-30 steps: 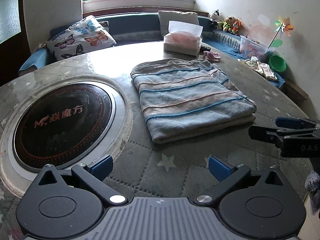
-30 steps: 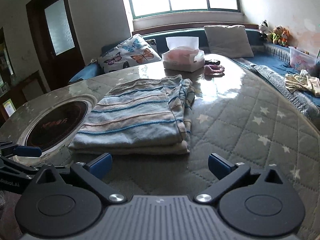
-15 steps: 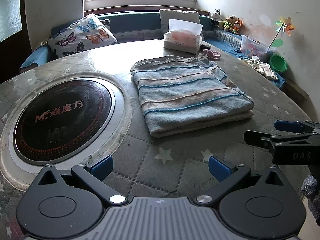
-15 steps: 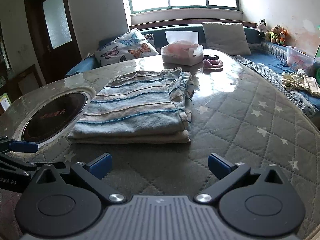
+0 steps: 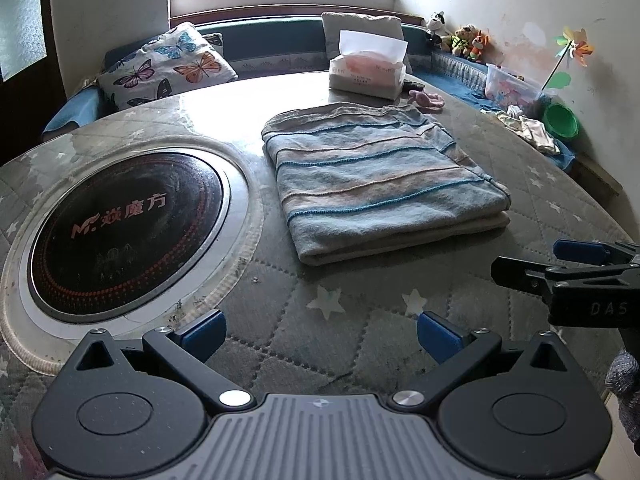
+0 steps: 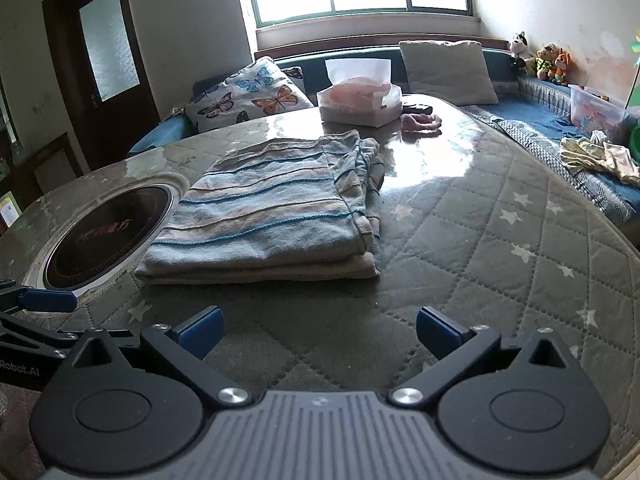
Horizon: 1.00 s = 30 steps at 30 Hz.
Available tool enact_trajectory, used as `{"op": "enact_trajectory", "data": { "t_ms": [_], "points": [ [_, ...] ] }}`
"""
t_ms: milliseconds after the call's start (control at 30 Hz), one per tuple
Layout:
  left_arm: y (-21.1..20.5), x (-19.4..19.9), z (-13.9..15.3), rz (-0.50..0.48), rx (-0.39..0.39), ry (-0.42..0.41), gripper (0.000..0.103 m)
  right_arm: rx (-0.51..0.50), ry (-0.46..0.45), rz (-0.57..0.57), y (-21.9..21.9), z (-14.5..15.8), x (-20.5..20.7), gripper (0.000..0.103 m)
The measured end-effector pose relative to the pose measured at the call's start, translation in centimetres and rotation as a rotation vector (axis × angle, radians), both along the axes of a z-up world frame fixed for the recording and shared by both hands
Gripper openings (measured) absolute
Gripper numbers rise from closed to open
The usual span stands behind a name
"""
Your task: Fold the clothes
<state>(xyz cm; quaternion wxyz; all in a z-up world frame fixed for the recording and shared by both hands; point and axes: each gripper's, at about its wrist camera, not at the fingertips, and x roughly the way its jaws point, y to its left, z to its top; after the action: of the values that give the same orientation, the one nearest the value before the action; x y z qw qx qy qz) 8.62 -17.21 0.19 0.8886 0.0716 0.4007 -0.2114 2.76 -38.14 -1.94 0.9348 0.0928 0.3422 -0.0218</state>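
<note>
The folded garment is striped in pale blue and beige with thin bright-blue lines. The table cover is quilted grey-green, dotted with pale stars, and the round hob is black with red lettering. White fabric printed with coloured butterflies is seen on the cushion.

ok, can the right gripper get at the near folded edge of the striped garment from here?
Probably yes. The right gripper is open and empty, the striped garment lies flat straight ahead, and only bare quilted table cover lies between. The left gripper sits off to the side.
</note>
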Motion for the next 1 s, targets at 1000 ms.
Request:
{"op": "enact_trajectory", "data": {
  "t_ms": [1000],
  "points": [
    [-0.87, 0.27, -0.86, -0.007, 0.028, 0.028, 0.103, 0.028, 0.012, -0.01, -0.4, -0.63, 0.26, 0.103]
  ]
}}
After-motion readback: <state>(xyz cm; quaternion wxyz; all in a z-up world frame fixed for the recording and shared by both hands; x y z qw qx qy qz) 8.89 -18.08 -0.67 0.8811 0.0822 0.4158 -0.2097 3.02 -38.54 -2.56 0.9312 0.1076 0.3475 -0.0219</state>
